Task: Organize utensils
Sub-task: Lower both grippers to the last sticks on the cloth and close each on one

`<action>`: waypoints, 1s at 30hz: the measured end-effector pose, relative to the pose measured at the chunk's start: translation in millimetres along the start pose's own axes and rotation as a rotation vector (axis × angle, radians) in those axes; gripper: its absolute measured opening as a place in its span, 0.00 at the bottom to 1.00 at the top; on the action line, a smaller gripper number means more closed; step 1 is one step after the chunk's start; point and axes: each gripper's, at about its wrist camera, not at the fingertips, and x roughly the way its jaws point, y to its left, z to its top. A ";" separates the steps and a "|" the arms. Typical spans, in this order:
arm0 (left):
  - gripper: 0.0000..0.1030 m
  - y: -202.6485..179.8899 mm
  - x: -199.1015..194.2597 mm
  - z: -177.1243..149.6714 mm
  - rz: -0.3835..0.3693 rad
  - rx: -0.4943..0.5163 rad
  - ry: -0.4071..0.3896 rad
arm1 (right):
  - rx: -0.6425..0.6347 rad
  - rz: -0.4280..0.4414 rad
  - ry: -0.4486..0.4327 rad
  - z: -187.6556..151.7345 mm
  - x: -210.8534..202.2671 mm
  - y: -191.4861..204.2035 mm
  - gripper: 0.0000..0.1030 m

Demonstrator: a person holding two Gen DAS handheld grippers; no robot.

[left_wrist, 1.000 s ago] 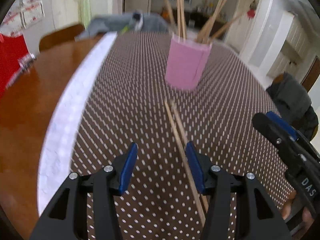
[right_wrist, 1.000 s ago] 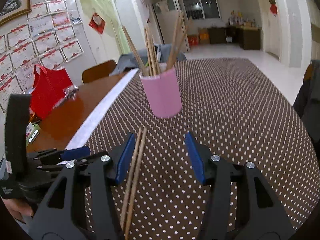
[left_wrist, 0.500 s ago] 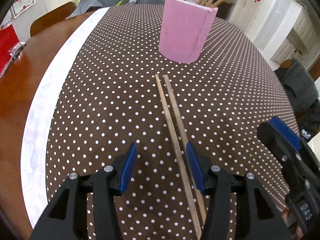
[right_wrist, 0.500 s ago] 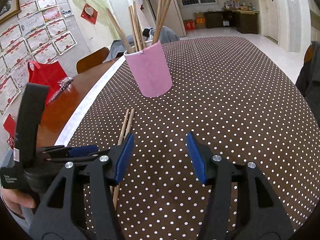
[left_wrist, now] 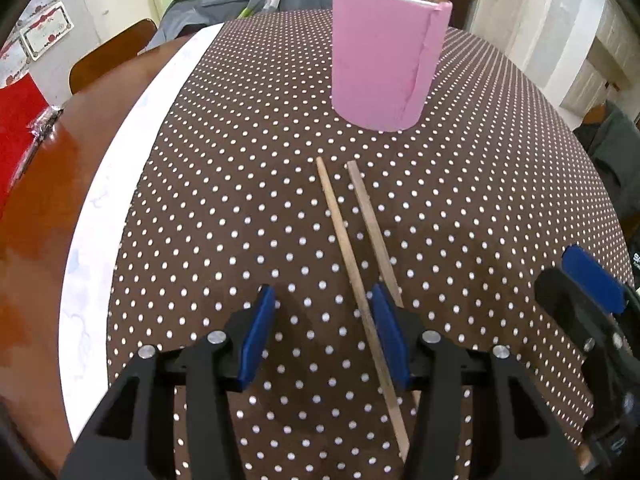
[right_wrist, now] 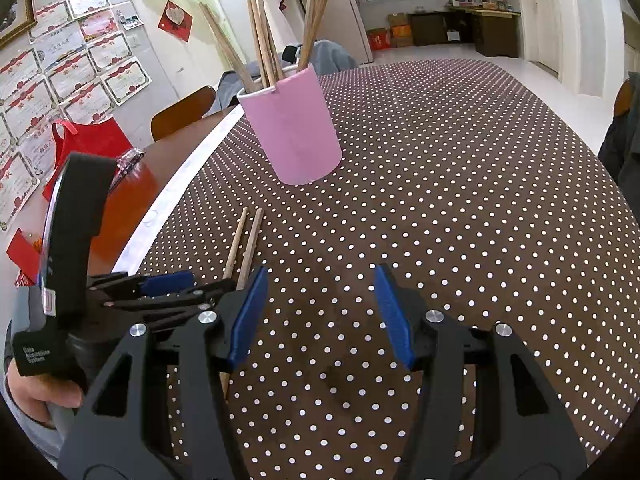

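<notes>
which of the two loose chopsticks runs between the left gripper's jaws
The left chopstick of the pair: its lower length passes inside the open left gripper, close to the right finger. The right chopstick disappears behind that finger instead.

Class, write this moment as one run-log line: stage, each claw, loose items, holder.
stage: approach | left claw: open, over chopsticks | right claw: open, empty | chopsticks: flat on tablecloth | pink holder: upright, holding chopsticks

Right gripper (right_wrist: 320, 312) above the dotted tablecloth (right_wrist: 460, 200), jaws apart

Nothing lies between its jaws. Two chopsticks (right_wrist: 244, 244) lie just left of the left jaw, running under it. Ahead and slightly left stands the pink cup (right_wrist: 292, 132) holding more chopsticks. The left gripper (right_wrist: 160, 288) sits left of the jaws.
</notes>
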 end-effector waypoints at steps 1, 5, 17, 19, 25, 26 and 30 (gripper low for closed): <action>0.46 1.0 0.3 1.7 -0.006 -0.005 0.001 | 0.000 0.000 0.002 0.1 0.7 0.0 0.53; 0.16 16.8 2.6 8.7 -0.014 -0.055 -0.013 | -0.005 0.007 0.027 1.8 6.6 3.5 0.53; 0.06 53.7 -9.3 0.8 -0.160 -0.169 -0.068 | -0.067 0.069 0.252 11.1 50.3 49.1 0.53; 0.05 55.8 -16.0 -1.5 -0.163 -0.170 -0.086 | -0.083 0.055 0.266 13.4 56.3 57.7 0.53; 0.06 61.9 -34.5 -11.8 -0.180 -0.190 -0.140 | -0.142 0.003 0.357 20.2 78.2 81.8 0.34; 0.06 62.6 -37.2 -12.5 -0.182 -0.190 -0.149 | -0.153 -0.006 0.362 20.4 80.6 84.3 0.33; 0.06 65.2 -45.5 -13.3 -0.195 -0.194 -0.169 | -0.194 -0.046 0.381 23.3 87.4 92.7 0.15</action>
